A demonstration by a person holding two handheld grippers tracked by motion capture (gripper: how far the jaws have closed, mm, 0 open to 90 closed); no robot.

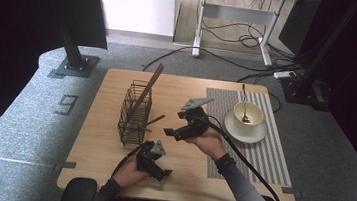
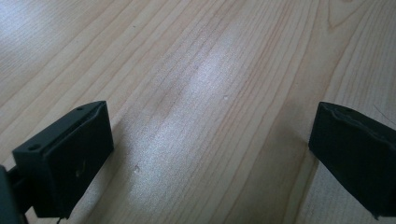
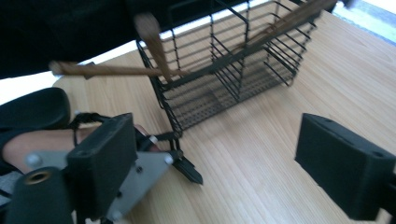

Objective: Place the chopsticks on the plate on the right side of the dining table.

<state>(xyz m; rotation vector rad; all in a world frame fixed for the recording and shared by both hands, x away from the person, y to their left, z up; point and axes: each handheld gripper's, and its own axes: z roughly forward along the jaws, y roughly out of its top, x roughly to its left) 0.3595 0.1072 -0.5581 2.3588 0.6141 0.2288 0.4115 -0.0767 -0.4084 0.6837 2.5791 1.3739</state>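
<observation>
Wire basket is my landmark: black, standing upright left of centre on the wooden surface. A long wooden utensil leans inside it with its handle rising above the far rim, and a second wooden utensil pokes out of the basket's right side, its handle angled toward my right hand-held gripper. In the right gripper view that second utensil lies across the basket's near corner. My right hand-held gripper sits just right of the basket, its jaws apart with nothing between them and pointing toward the basket; they are wide, and I see only bare surface in the gap. My left hand-held gripper rests in front of the basket, near the front edge of the surface, and its own view shows both jaws spread wide over plain wood grain, holding nothing. Well to the right of the basket lies a striped mat carrying a white saucer and a cup with a spoon standing in it.
</observation>
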